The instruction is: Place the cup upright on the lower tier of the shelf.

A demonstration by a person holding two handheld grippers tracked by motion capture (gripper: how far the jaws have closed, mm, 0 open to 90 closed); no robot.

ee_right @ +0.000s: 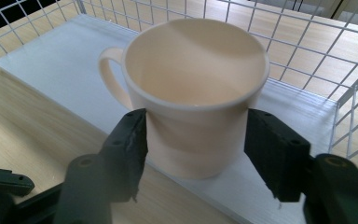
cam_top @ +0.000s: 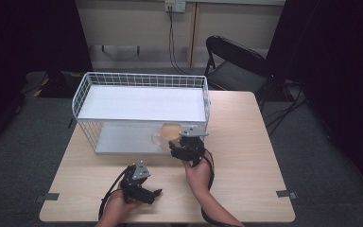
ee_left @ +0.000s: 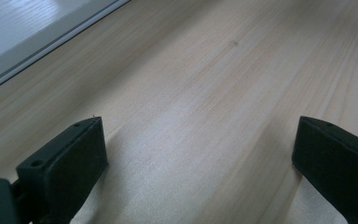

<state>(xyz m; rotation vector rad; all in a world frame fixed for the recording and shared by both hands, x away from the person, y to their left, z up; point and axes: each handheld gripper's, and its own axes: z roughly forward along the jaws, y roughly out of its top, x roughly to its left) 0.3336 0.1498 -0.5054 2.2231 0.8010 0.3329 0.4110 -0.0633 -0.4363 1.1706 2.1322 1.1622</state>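
Centrally, the right gripper has its two black jaws set either side of a cream mug, the left pad touching the mug's wall and the right pad at or just beside it, so a firm pinch cannot be told; the mug stands upright, handle to the left, on the white lower shelf of a wire rack, near that shelf's front edge. Meanwhile the left gripper hangs with jaws spread wide over the bare wooden table, holding nothing, well apart from the mug.
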